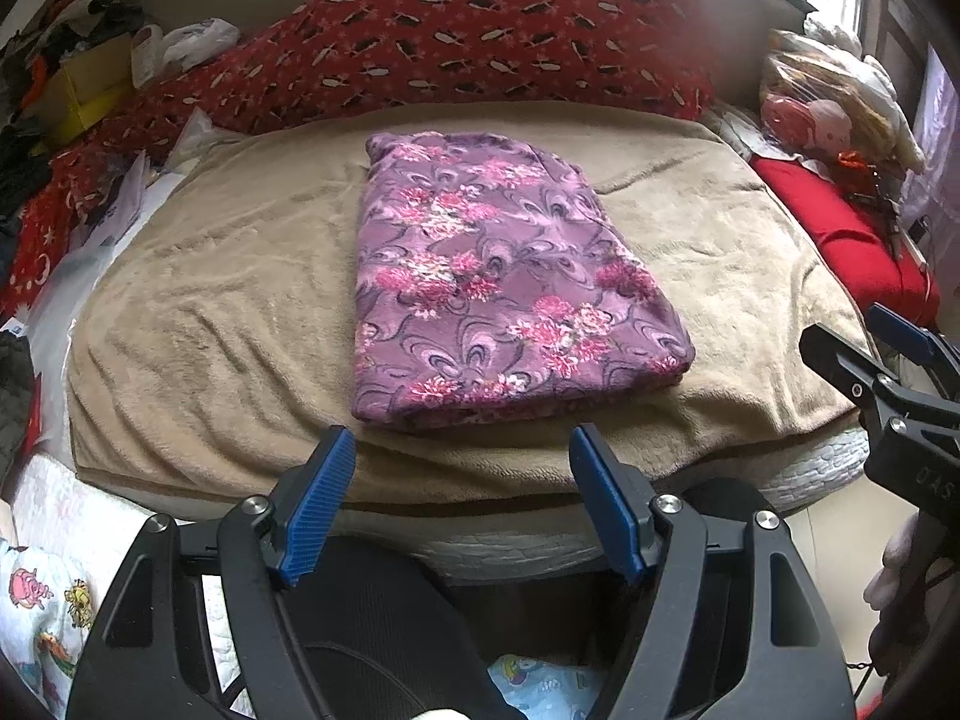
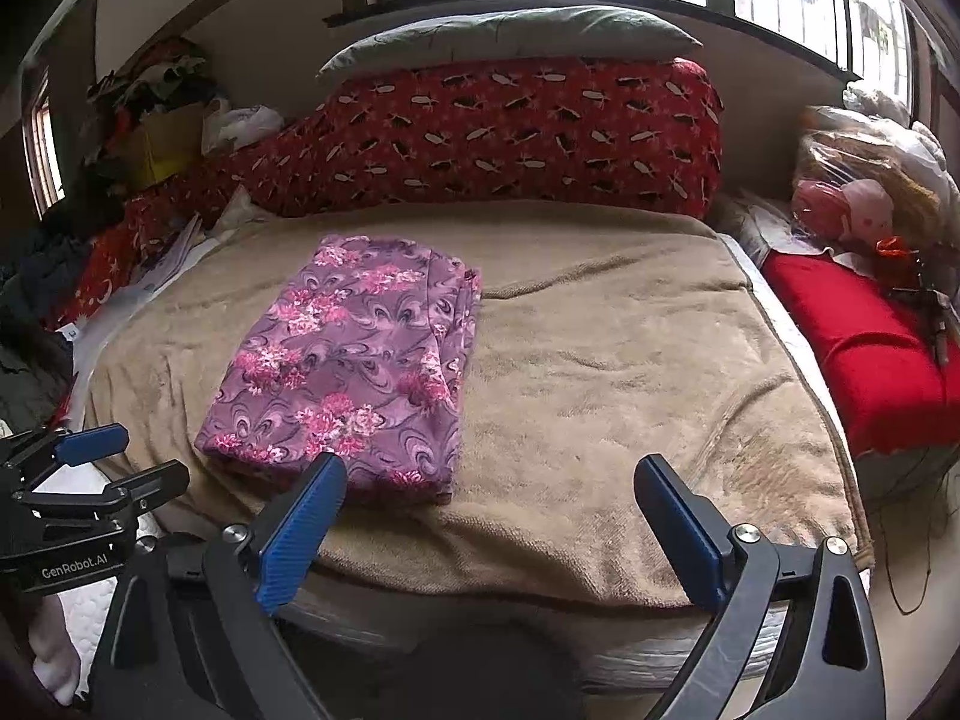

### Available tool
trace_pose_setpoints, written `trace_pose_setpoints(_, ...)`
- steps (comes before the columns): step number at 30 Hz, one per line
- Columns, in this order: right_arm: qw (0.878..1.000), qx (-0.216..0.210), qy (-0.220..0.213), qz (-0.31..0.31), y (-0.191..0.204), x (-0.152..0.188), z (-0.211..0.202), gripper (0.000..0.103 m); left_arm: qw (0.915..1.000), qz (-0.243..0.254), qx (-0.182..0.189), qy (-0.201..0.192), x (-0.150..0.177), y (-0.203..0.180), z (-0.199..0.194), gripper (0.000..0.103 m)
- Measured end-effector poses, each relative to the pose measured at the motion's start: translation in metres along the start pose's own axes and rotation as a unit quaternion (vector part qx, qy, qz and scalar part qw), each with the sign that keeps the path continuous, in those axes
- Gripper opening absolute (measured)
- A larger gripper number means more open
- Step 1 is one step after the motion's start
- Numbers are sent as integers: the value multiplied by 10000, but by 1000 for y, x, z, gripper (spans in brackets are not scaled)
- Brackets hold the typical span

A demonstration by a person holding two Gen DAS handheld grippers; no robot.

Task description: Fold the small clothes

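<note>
Garment under inspection: a purple floral cloth [image 1: 498, 282], lying as a flat, multi-layered rectangle on the tan fleece blanket [image 1: 210, 300] that covers the bed, nearer the front edge than the red patterned bolster [image 1: 480, 36] at the back. Its near edge shows stacked layers; the right side shows loose, slightly offset edges in the right wrist view.

Left gripper [image 1: 462, 480]: jaws spread wide, holding nothing, poised just off the front edge of the bed, in line with the cloth's near edge. Right gripper [image 2: 489, 516]: likewise spread wide and empty, off the front edge, to the right of the cloth.

Assessed risks:
- A pinch at the near edge may catch only the top layers, so that the stack peels apart when lifted.
- The fleece blanket is soft and rumpled; a low approach could take hold of it along with the cloth and drag both.
- Uneven lift between the two grippers would likely skew the offset right-hand edges further.
</note>
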State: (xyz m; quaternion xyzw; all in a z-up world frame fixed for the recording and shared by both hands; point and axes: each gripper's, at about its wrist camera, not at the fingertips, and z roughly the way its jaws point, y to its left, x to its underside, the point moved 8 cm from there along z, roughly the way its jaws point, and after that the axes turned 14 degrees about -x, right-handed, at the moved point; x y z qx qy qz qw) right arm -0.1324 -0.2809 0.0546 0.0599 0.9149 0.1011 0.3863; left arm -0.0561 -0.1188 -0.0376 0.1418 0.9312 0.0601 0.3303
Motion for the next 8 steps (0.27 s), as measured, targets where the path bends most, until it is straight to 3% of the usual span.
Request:
trace_pose_setpoints(4, 10000, -13, 34, 31, -1, 1, 2, 98, 9998, -42, 184, -94, -3, -1, -5, 74)
trace_pose_setpoints(8, 10000, -15, 49, 50, -2, 2, 3, 98, 9998, -78, 113, -112, -5, 0, -6, 76)
